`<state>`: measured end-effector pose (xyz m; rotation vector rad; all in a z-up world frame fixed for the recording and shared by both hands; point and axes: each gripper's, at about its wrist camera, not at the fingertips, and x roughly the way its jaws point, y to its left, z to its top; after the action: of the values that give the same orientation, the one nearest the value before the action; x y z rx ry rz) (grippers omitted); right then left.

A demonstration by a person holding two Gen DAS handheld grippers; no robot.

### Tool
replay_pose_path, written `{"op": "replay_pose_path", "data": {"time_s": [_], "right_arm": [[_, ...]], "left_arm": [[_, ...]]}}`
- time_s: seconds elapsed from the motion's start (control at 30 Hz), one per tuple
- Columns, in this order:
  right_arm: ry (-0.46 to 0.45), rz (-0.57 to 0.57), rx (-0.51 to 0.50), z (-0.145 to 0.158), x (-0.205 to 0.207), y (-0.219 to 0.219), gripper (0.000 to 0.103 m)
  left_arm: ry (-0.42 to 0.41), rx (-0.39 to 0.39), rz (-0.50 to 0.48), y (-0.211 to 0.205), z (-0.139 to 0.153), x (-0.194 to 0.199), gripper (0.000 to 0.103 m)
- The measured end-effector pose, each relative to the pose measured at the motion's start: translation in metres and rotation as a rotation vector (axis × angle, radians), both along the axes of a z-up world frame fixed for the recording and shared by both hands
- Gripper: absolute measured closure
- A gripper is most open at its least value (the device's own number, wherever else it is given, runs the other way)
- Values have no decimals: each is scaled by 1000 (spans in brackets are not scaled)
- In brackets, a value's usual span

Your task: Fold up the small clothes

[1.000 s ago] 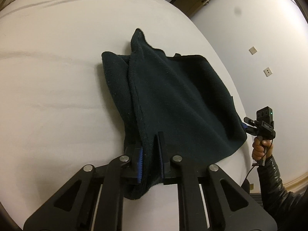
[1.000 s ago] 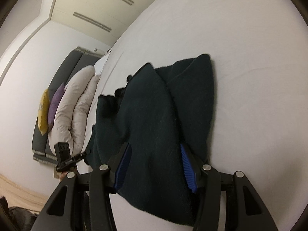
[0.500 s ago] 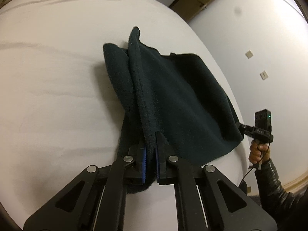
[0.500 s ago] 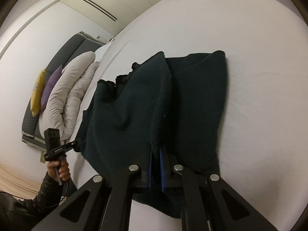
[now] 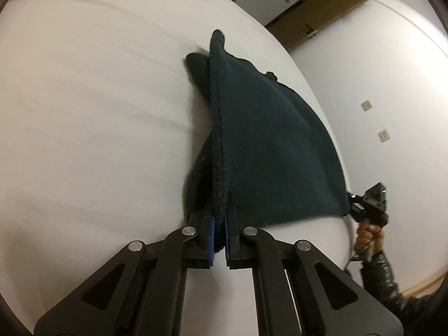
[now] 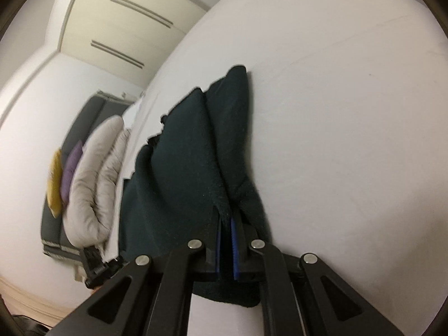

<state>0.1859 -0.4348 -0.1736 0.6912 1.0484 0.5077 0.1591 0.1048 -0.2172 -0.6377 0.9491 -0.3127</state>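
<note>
Left gripper (image 5: 219, 218) and right gripper (image 6: 226, 218) both pinching near hem of dark garment (image 5: 268, 145), cloth stretching away across bed (image 5: 84, 98)

We see the left gripper (image 5: 219, 218) pointing down and forward, its jaws clamped together on a raised edge of the dark cloth (image 5: 268, 145). The right gripper (image 6: 225, 218) is angled down likewise, jaws pinched on another edge of that cloth. In the left view, the right hand (image 5: 369, 231) grips its handle, with a shiny black sleeve (image 5: 383, 280) below.
</note>
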Motion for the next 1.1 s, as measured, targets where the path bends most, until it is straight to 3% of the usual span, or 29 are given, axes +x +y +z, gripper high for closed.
{"op": "replay_pose_path", "data": {"time_s": [0.1,0.17,0.2,0.3,0.37,0.43,0.5,0.57,0.7,0.9,1.1], "right_arm": [[0,47,12,5,-1,7,91],[-16,87,-7,12,0,15,77],[-27,86,-9,15,1,17,63],[-37,59,17,17,10,17,62],[-29,65,14,15,17,22,66],[-17,82,-17,12,22,31,85],[-10,90,-62,9,25,37,95],[-6,60,-96,8,24,36,96],[12,-44,-42,3,11,13,98],[18,-149,35,-12,-24,-12,98],[11,-142,10,-10,-28,-13,98]], "left_arm": [[-31,62,-51,-10,14,8,99],[-3,79,-64,-11,15,17,98],[18,74,-66,-10,13,22,98],[45,47,-56,-8,11,30,97],[51,60,-57,-11,11,36,97],[54,70,-58,-15,12,42,97],[47,74,-59,-18,13,44,97],[43,83,-55,-20,14,44,98],[9,111,-58,-17,19,33,100],[18,72,-36,-10,9,22,100],[-10,102,-40,-20,12,26,100]]}}
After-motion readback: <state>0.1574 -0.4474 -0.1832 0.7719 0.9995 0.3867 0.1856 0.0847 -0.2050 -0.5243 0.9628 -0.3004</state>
